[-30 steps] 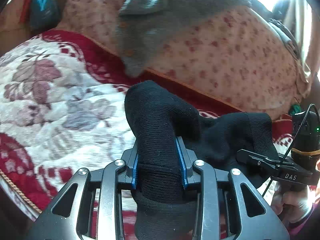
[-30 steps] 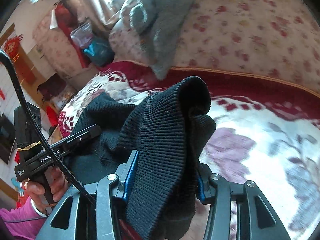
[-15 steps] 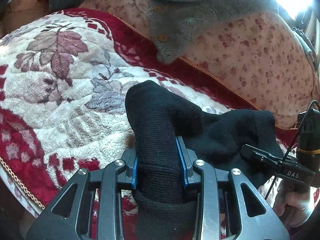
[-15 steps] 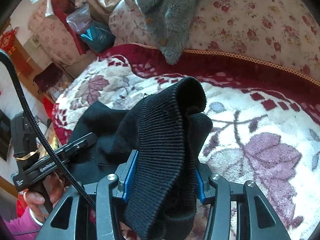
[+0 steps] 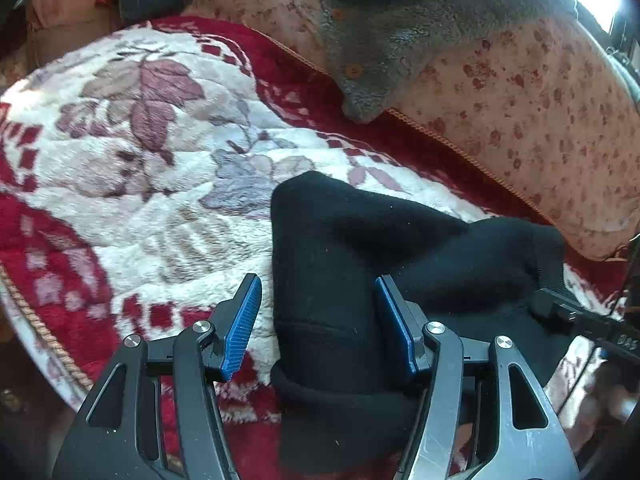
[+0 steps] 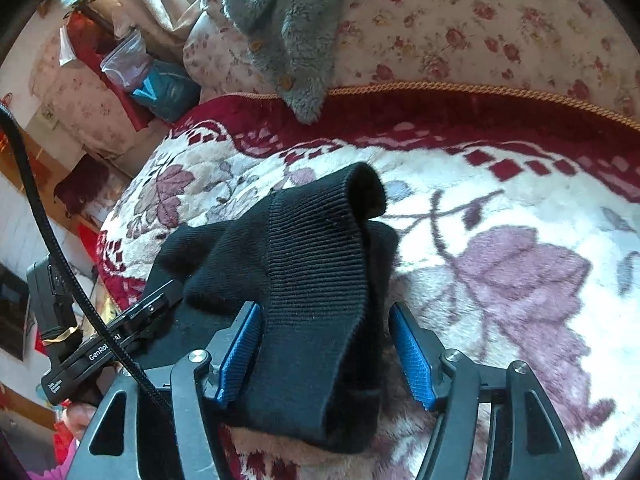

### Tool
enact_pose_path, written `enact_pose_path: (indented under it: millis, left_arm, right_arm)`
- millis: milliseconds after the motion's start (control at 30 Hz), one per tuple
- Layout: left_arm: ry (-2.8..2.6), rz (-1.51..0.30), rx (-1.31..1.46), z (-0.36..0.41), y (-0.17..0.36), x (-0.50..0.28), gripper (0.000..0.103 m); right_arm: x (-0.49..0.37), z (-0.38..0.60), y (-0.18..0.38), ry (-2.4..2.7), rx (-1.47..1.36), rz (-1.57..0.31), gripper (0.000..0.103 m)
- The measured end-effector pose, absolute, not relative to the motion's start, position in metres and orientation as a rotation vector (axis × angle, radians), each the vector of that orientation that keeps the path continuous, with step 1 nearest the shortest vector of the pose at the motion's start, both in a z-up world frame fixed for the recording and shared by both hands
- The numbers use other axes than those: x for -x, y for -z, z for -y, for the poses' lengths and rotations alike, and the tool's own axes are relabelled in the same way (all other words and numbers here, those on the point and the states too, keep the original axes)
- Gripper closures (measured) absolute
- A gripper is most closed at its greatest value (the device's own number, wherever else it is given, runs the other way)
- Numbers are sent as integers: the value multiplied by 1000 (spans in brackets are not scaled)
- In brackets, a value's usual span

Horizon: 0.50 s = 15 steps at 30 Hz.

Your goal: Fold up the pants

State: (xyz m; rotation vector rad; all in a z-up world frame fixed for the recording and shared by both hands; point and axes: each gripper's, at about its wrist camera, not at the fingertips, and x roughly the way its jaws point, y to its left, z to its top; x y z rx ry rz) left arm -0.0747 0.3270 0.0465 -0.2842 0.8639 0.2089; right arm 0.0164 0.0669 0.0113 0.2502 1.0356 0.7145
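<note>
Pants (image 5: 360,272) bunched on floral blanket (image 5: 140,160), left tool (image 5: 316,312) and right tool (image 6: 328,340) both released.

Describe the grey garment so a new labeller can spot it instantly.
Start at the floral cushion along the back of the red-and-white blanket. The grey garment is draped down the cushion's front, its lower tip reaching the blanket's dark red border. Unlike the black pants lying between the open gripper fingers, it is fuzzy, grey and has small tan buttons.
</note>
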Motion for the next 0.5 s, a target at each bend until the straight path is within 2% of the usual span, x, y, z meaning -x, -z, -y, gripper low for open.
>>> enact_pose_path:
  millis: [500]
  left_arm:
    - [-303, -790, 174, -300, -80, 103, 44]
  right_arm:
    - [26, -79, -69, -660, -71, -883, 39]
